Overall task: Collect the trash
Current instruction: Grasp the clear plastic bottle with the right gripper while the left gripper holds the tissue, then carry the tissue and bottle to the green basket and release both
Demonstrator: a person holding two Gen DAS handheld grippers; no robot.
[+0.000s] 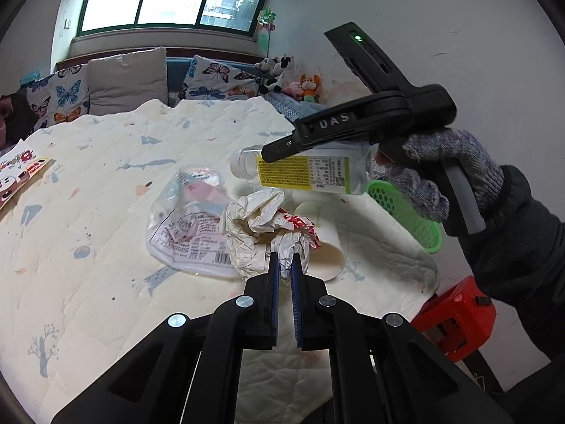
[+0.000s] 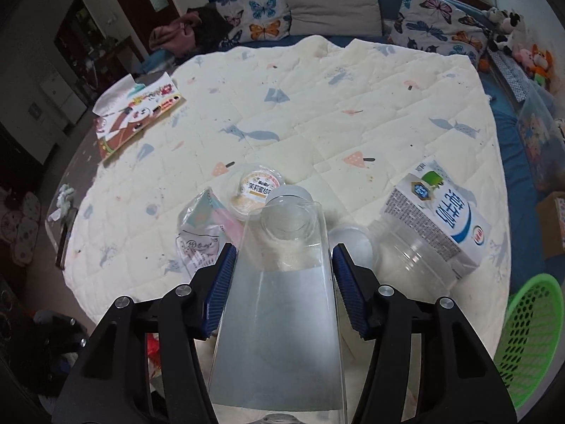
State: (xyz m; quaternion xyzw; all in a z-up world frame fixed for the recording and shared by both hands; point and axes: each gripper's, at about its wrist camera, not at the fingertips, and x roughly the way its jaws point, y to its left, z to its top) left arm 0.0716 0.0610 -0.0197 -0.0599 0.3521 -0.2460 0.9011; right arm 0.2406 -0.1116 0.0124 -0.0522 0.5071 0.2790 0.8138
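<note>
My left gripper [image 1: 286, 265] is shut on a crumpled white-and-red paper wrapper [image 1: 257, 226] that rests on the quilted bed cover [image 1: 106, 282]. To the right, a gloved hand [image 1: 452, 176] holds my right gripper [image 1: 279, 157] above the cover. Its blue pads [image 2: 220, 282] press both sides of a clear bottle [image 2: 282, 282]. The left wrist view shows this bottle [image 1: 307, 173] with a yellow label, lying level in the air. A clear plastic bag [image 1: 190, 226] lies left of the wrapper.
A green mesh basket [image 2: 526, 335] sits off the bed's right corner, above a red stool [image 1: 455, 314]. On the cover lie a milk carton [image 2: 441, 219], a clear jar [image 2: 406, 265], a pudding cup [image 2: 256, 190] and a snack packet [image 2: 134, 120]. Pillows line the far side.
</note>
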